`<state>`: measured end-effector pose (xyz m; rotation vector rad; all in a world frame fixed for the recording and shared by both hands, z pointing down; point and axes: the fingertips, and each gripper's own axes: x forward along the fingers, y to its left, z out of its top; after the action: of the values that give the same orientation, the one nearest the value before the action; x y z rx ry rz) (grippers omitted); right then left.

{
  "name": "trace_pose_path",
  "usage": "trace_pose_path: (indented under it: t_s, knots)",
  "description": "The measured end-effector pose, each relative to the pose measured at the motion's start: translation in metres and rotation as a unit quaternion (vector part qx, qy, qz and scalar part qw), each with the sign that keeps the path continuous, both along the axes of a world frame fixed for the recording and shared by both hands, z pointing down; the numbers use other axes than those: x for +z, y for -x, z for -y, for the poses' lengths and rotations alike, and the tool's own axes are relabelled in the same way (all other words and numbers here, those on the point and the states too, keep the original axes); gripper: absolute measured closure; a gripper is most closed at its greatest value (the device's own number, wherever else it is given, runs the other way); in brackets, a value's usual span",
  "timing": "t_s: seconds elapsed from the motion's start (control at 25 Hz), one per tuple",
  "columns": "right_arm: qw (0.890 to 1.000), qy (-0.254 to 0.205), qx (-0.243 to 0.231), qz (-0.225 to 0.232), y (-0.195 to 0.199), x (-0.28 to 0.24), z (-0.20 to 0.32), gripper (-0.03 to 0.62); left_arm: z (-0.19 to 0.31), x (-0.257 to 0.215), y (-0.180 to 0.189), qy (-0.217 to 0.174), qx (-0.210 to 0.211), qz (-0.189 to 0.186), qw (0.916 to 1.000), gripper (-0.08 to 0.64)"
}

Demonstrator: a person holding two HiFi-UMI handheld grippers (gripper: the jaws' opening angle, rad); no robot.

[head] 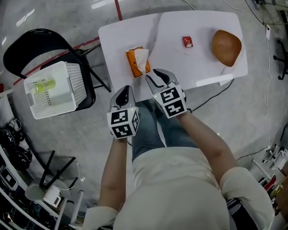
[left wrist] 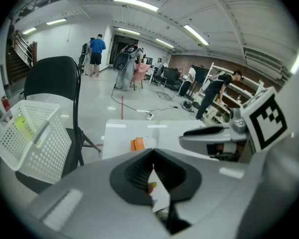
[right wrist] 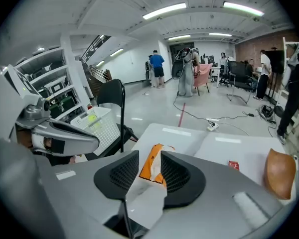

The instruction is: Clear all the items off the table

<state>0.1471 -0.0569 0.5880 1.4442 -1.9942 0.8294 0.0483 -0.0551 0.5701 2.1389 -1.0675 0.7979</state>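
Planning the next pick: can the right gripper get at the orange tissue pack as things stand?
Likely yes. The right gripper sits at the near edge of the table, just short of the orange tissue pack, jaws apart and lined up on it, with nothing in the way.

Basket [head: 57, 89] on chair [head: 26, 51], left of table [head: 201, 25]

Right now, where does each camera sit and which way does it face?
Head view: person's head, steeply down on white table; forearms, legs, left gripper, right gripper show.
Left gripper view: rides left gripper, along shut jaws toward table; right gripper at right.
Right gripper view: rides right gripper, along parted jaws toward orange pack; left gripper at left.
Shared: all show the orange pack and white basket.
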Motion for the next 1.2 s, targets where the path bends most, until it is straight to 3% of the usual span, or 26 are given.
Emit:
trace_pose_path:
  t_s: [0.6, 1.2]
  knots:
    - [0.995, 0.089, 0.034, 0.001, 0.024, 0.108, 0.025, 0.266, 0.05, 0.08, 0.017, 0.037, 0.027, 0.005, 0.9989, 0.551]
    - [0.986, 0.143, 0.082, 0.001, 0.029, 0.193, 0.044, 0.131, 0.07, 0.141, 0.027, 0.066, 0.043, 0.004, 0.9969, 0.551]
